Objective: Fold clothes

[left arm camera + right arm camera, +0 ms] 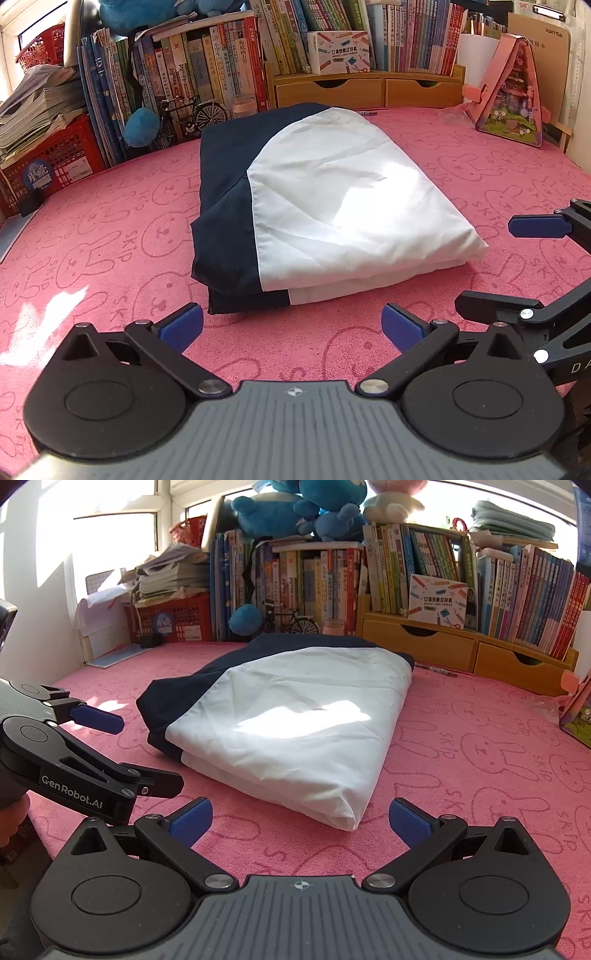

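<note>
The garment [332, 206] lies folded into a thick, tidy bundle in the middle of the desk, white on top with a navy band running along its left side and around the back. A patch of sunlight falls across the white panel. It rests flat on the pink bunny-print cloth [110, 251] that covers the desk, touching neither gripper.

The left gripper [291, 326] hovers just short of the bundle's near edge, its blue pads [183, 325] spread wide and holding nothing. The right gripper [301, 816] sits beside it on the right, also near the front edge of the desk, opened wide and empty, with the bundle's near white corner just ahead between its fingers. Each gripper shows up at the side of the other's view.

Along the back edge of the desk stand rows of books [314, 583], a wooden drawer unit [461, 650], a small model bicycle [192, 114] and blue plush toys [303, 509]. A red crate [55, 155] stacked with papers sits at the back left corner, and a pink house-shaped toy [513, 88] at the back right.
</note>
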